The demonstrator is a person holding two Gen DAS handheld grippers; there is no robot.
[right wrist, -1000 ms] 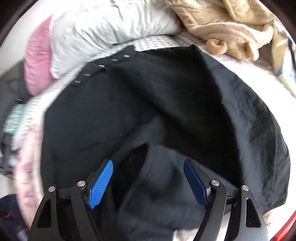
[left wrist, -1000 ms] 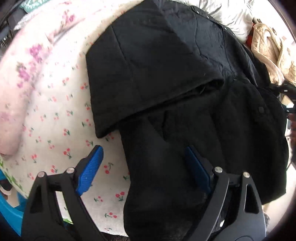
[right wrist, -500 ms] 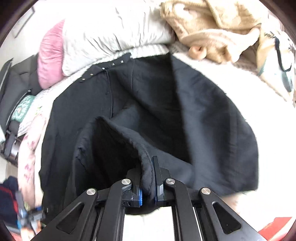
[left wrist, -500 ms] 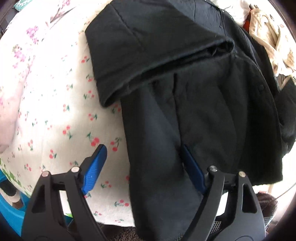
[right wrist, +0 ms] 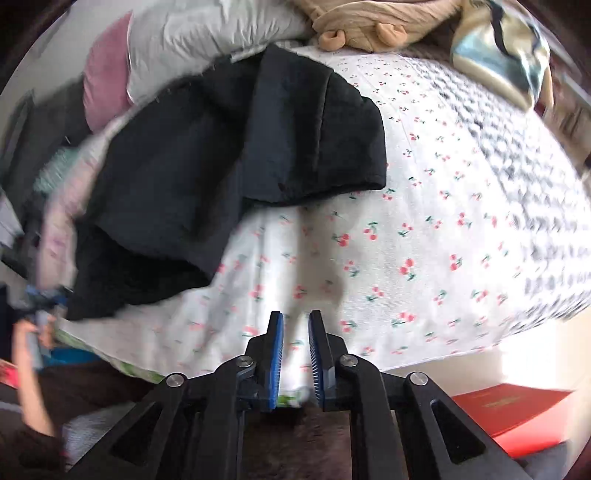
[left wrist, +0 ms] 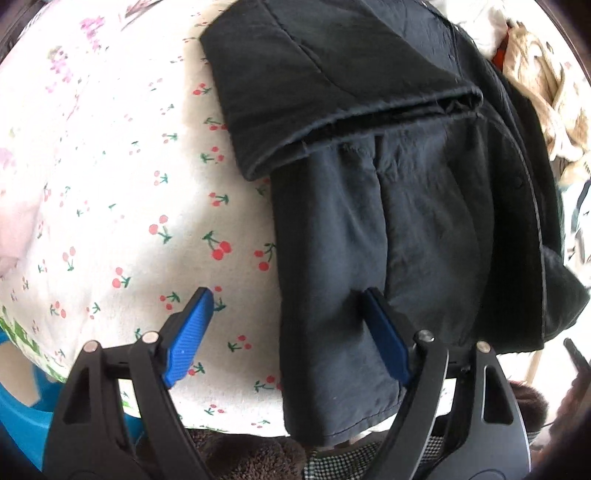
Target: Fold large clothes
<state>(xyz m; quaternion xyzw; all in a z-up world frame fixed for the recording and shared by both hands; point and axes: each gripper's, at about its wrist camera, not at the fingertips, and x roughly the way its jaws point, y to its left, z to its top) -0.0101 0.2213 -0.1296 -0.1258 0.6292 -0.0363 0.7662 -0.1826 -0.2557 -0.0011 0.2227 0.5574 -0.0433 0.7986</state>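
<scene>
Two tongs: I run one in each hand, both tipped steeply down at the bed.
Left tongs [left wrist: 286,328]: I have them spread wide and gripping nothing; one pad hangs over the cherry-print bedsheet [left wrist: 122,206], the other rests on or just above the dark cloth, so the garment's long edge runs between them, ready for a pinch.
Right tongs [right wrist: 295,347]: the jaws have just been opening a little; a narrow gap shows with nothing in it, only bedsheet beyond. I judge the cloth is let go here so the fold can lie.
Black coat [left wrist: 406,221]: the task's garment lies on the bed, from 12 to 3 o'clock of the left tongs; in the right view it sits at 10 to 11 o'clock, apart from those tongs.
Folded flap [left wrist: 332,85]: doubled over the body at 12 o'clock, its rolled edge facing me.
Next step, my judgement: close the left tongs on the near edge and carry it over.
Surroundings: tan blanket [right wrist: 369,22] and grey pillow [right wrist: 207,33] at 12 o'clock, clear of the coat.
</scene>
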